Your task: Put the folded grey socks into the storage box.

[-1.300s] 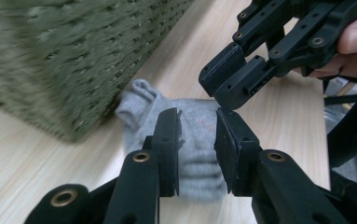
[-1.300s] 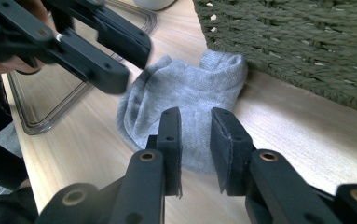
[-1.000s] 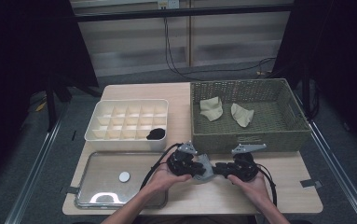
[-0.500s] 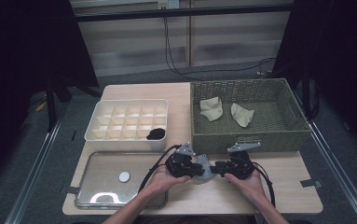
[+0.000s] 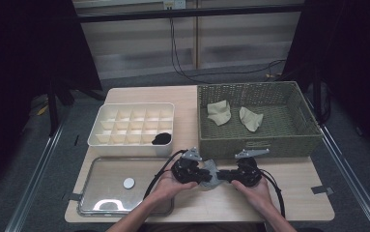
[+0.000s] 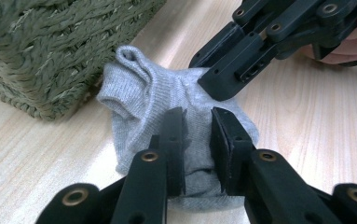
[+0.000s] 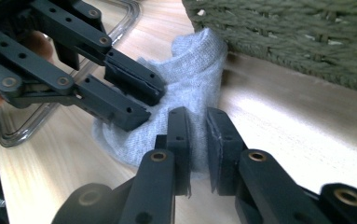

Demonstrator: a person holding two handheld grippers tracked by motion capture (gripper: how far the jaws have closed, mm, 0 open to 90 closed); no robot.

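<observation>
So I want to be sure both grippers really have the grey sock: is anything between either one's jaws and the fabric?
Nothing visible. The left gripper and the right gripper each pinch a fold of the small grey knitted sock directly, on the light wooden table beside the green woven basket.

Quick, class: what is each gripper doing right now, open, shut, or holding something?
Left gripper: shut on the grey sock.
Right gripper: shut on the same sock, from the other side.

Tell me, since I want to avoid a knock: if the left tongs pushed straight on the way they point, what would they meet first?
Probably the right tongs, which face them across the grey sock that both grip. The woven basket sits off to the side, though depth is uncertain.
</observation>
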